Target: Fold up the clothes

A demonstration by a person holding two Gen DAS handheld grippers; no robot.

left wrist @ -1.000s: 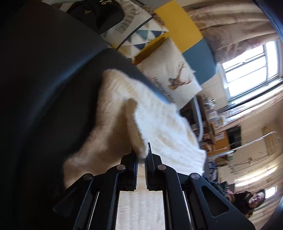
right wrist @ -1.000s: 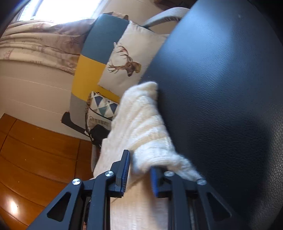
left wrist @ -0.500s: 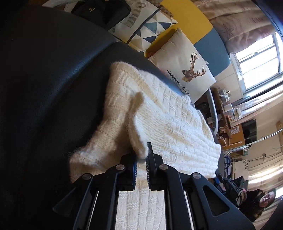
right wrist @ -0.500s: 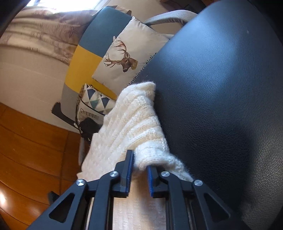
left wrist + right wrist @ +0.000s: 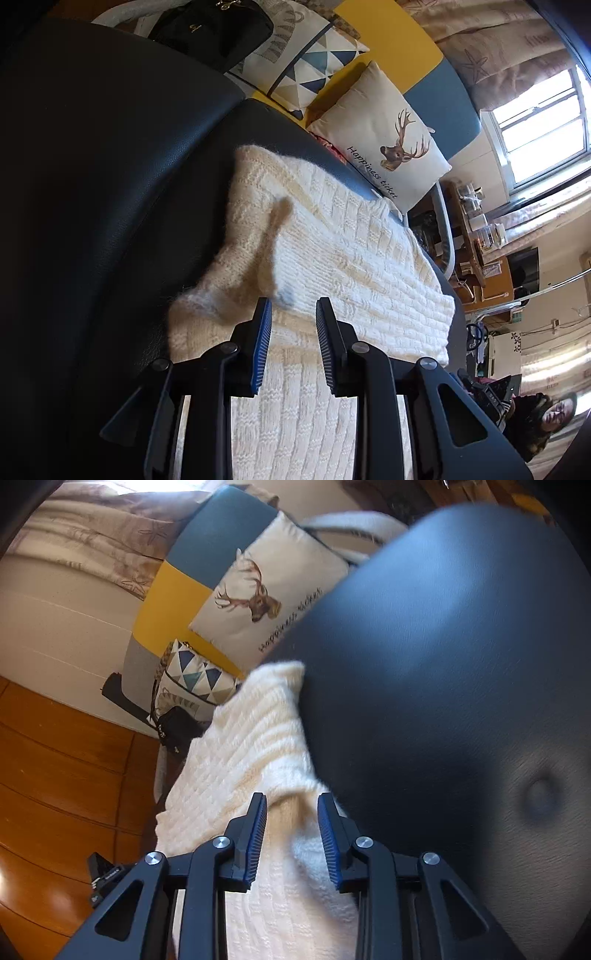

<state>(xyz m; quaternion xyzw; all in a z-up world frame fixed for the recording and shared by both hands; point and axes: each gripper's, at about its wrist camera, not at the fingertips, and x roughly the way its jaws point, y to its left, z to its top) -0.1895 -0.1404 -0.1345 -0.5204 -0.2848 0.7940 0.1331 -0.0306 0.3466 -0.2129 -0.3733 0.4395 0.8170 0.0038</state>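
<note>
As both grippers let go, the fold could slip.
The left gripper (image 5: 293,308) and right gripper (image 5: 291,803) had just been opening; both stood a little apart, holding nothing, with the white sweater (image 5: 332,258) lying just past their tips on the black seat (image 5: 110,147). A loose flap could flop back. The sweater's near part was cut off below.

Ahead of the gripper stands a sofa (image 5: 399,48) in yellow and blue panels, bearing a deer cushion (image 5: 384,136) and a triangle-patterned cushion (image 5: 303,55). A bright window (image 5: 539,122) with patterned curtains (image 5: 491,48) lies to the right. Wooden floor (image 5: 55,775) lies lower left, under a cream wall (image 5: 66,620).
</note>
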